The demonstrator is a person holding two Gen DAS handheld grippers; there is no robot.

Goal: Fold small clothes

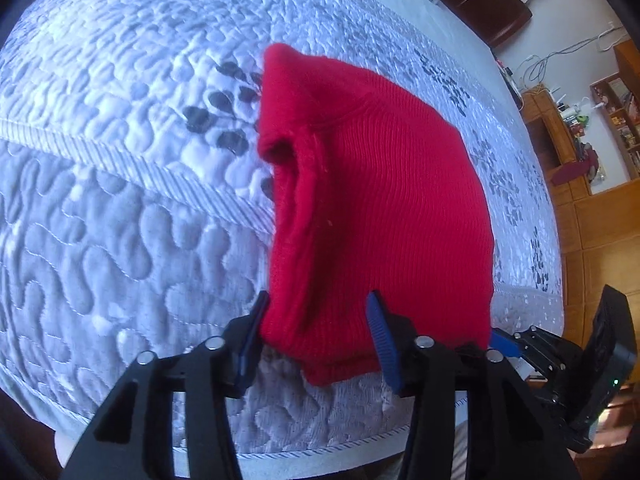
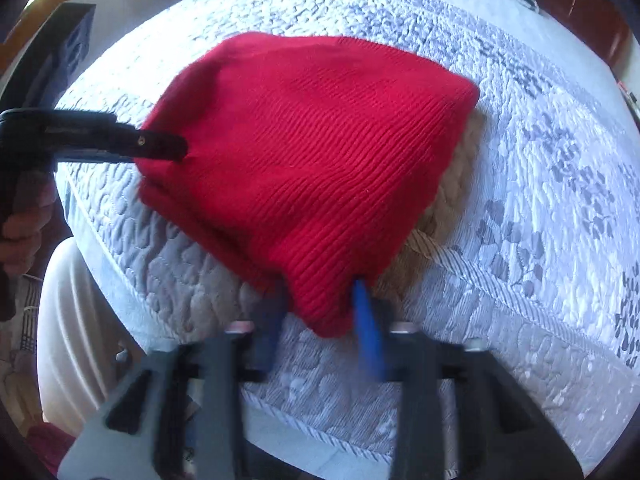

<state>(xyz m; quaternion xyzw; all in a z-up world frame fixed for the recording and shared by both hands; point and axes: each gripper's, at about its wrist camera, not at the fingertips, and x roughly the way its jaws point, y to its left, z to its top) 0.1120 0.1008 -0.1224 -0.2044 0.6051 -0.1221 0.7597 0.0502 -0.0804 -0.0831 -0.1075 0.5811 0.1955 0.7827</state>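
1. Lay on a white quilted bedspread (image 1: pixel 120 208) with grey leaf print: a red ribbed knit garment (image 1: pixel 392 200), folded into a thick pad, close to the bed's near edge and roughly midway along it.
2. Ran away from that near edge toward the middle of the bed, with the rolled, open fold on the left side and the flat ribbed face uppermost.
3. Straddled the garment's near-left corner: the left gripper (image 1: pixel 318 300), black-framed with blue ribbed pads (image 1: pixel 384 340), jaws partly apart, bunched fabric filling the gap and touching both pads, so gripped.
4. Hung out below those pads toward the bed's edge: a short lip of red hem.
5. Stood at the garment's near-right corner: the right gripper (image 2: pixel 320 292), blurred, its blue pads on either side of the corner and narrowly apart; could not tell whether pressed tight on the cloth or only beside it.
6. Wrapped around the left tool's handle at the picture's left margin in the right wrist view: a person's hand (image 2: pixel 22 232).
7. Showed past the bed's right edge: wooden shelving (image 1: pixel 616 120), crowded with small items too small to read.
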